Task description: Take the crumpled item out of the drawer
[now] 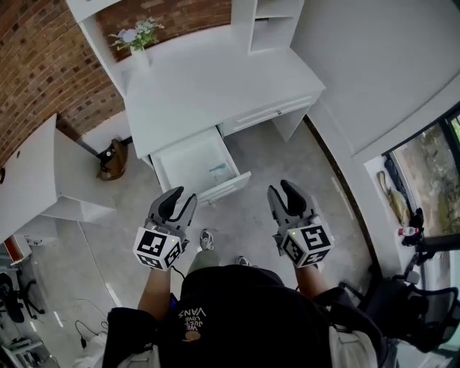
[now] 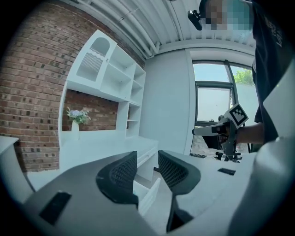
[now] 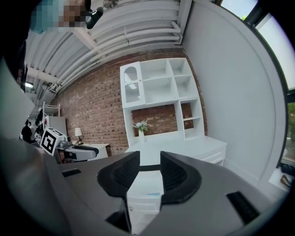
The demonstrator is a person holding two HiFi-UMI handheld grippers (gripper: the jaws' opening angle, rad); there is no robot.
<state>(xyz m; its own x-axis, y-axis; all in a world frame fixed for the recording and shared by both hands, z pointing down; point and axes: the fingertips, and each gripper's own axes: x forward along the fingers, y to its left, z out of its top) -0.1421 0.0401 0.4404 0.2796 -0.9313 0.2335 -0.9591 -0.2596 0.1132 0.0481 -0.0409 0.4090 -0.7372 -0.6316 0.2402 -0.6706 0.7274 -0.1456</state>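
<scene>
The white desk (image 1: 208,86) has its left drawer (image 1: 188,164) pulled out. A small pale blue crumpled item (image 1: 219,172) lies in the drawer near its front right corner. It also shows in the right gripper view as a bluish crumpled item (image 3: 153,194) in the drawer (image 3: 143,184). My left gripper (image 1: 184,194) hovers just in front of the drawer front, open and empty. My right gripper (image 1: 284,189) is further right over the floor, also open with nothing between its fingers. In their own views the left gripper (image 2: 147,159) and right gripper (image 3: 150,159) both point toward the desk.
A vase of flowers (image 1: 136,39) stands at the desk's back left under a white shelf unit (image 1: 269,21). Another white table (image 1: 43,172) is at the left, with a brown object (image 1: 113,159) on the floor beside it. Chairs (image 1: 424,302) stand by the window at right.
</scene>
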